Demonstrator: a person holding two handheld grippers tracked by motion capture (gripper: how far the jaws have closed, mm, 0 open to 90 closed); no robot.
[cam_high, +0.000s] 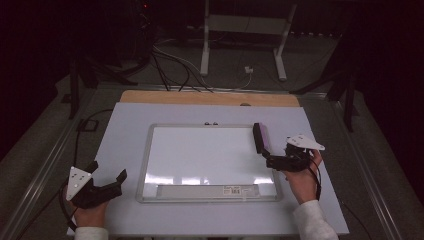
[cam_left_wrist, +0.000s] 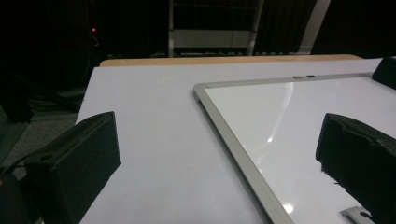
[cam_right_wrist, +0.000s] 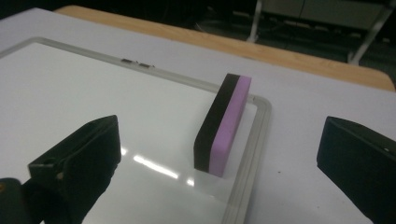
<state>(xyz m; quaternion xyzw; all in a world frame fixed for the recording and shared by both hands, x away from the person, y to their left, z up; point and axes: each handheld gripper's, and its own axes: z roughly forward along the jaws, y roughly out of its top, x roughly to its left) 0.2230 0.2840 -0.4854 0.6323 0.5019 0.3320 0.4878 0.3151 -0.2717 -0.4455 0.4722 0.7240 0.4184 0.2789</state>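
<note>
A white table (cam_high: 125, 130) carries a framed whiteboard (cam_high: 200, 150) at its centre, lying flat. On the board's right edge stands an eraser (cam_high: 260, 137), black felt on one side and purple foam on the other, set on its long narrow edge just inside the frame. The right gripper (cam_high: 270, 161) sits just beside the eraser, jaws spread wide and holding nothing. The left gripper (cam_high: 107, 175) rests well apart at the table's near left, jaws likewise spread and empty.
</note>
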